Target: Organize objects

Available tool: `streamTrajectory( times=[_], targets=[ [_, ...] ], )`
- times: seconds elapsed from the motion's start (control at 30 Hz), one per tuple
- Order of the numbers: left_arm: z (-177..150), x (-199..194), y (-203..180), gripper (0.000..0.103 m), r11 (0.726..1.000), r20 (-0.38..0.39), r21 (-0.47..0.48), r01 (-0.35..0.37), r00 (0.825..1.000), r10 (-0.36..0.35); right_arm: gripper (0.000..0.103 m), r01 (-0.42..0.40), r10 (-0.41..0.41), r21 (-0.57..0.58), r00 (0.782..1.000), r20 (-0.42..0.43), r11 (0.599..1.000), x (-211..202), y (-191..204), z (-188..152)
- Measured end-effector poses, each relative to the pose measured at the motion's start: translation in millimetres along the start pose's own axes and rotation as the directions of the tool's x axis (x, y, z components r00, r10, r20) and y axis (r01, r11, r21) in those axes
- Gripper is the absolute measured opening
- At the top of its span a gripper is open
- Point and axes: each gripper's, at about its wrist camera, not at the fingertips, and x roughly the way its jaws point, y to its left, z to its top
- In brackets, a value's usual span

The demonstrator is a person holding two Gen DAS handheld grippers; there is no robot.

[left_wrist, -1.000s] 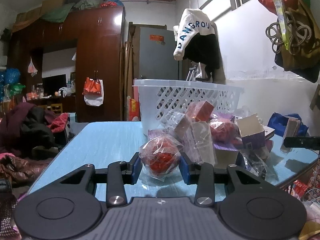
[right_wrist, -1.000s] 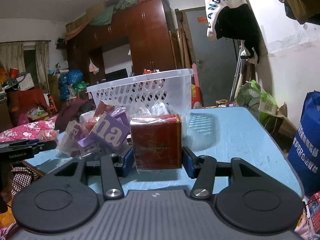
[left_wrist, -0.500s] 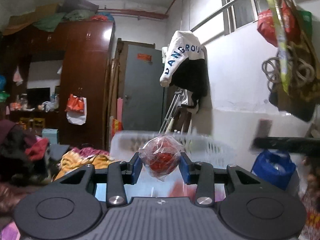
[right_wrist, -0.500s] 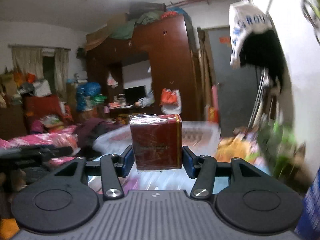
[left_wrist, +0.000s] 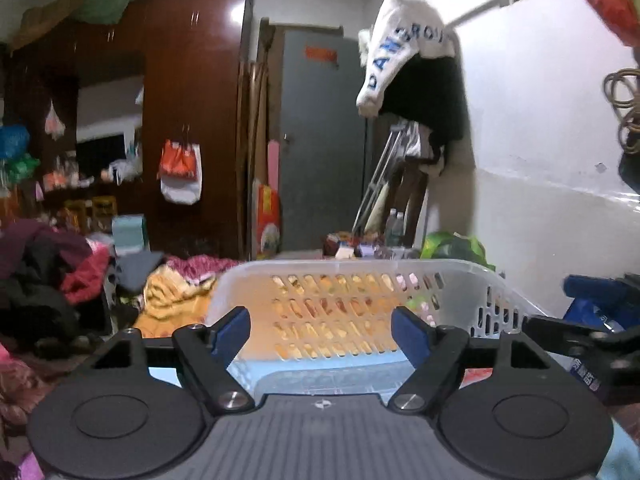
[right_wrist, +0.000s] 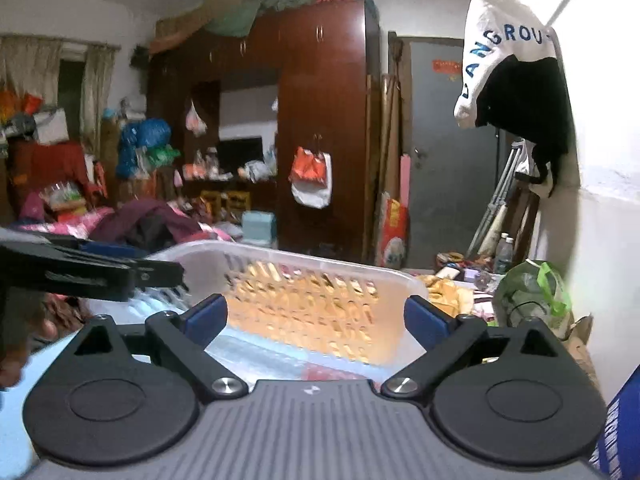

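The white slotted plastic basket fills the lower middle of the left wrist view and also shows in the right wrist view. My left gripper is open and empty, held above the basket's near side. My right gripper is open and empty, also above the basket. A bit of red shows low in the basket just ahead of the right gripper body; I cannot tell what it is. The other gripper shows at the right edge of the left wrist view and at the left of the right wrist view.
A dark wooden wardrobe and a grey door stand behind. A white and black jacket hangs on the right wall. Piled clothes lie to the left. A green bag sits at the right.
Both grippers have opened: the bagged red item has left the left gripper and the red-brown box has left the right one. Both grippers now sit over the basket.
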Motion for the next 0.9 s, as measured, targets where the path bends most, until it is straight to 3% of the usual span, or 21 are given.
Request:
streamTrajectory(
  times=[0.1,0.2,0.3,0.4,0.5,0.6,0.77,0.9],
  targets=[
    [-19,-50,10,0.081,0.998,0.076,-0.028,0.061,0.995,-0.058,0.103,-0.089,0.089,0.013,0.995,0.038,0.996,-45,5,-20],
    [-64,-96,12,0.082,0.991,0.106,-0.042,0.129,0.987,-0.124,0.103,-0.17,0.169,0.023,0.985,0.037,0.985,-86,19,-60],
    [-107,-118,1,0.082,0.995,0.09,-0.036,0.094,0.992,-0.091,0.101,-0.199,0.194,0.062,0.978,0.073,0.978,-115,32,-102],
    [-134,-124,-10,0.082,0.998,0.073,-0.003,0.069,0.995,-0.069,0.098,-0.205,0.197,0.104,0.976,0.089,0.973,-120,35,-119],
    [-138,-122,-13,0.078,0.997,0.076,0.02,0.074,0.994,-0.075,0.09,-0.158,0.157,0.012,0.986,0.064,0.987,-108,44,-112],
    [-137,-118,-11,0.072,0.997,0.061,0.007,0.073,0.995,-0.074,0.087,-0.174,0.175,-0.024,0.983,0.05,0.984,-93,48,-104],
    [-146,-109,-16,0.066,0.997,0.017,0.04,0.071,0.997,-0.072,0.069,-0.197,0.198,-0.077,0.98,-0.001,0.977,-86,58,-106],
    [-146,-106,-21,0.049,0.995,0.016,0.052,0.084,0.996,-0.085,0.066,-0.19,0.189,-0.123,0.982,-0.021,0.974,-89,69,-115]
  ],
)
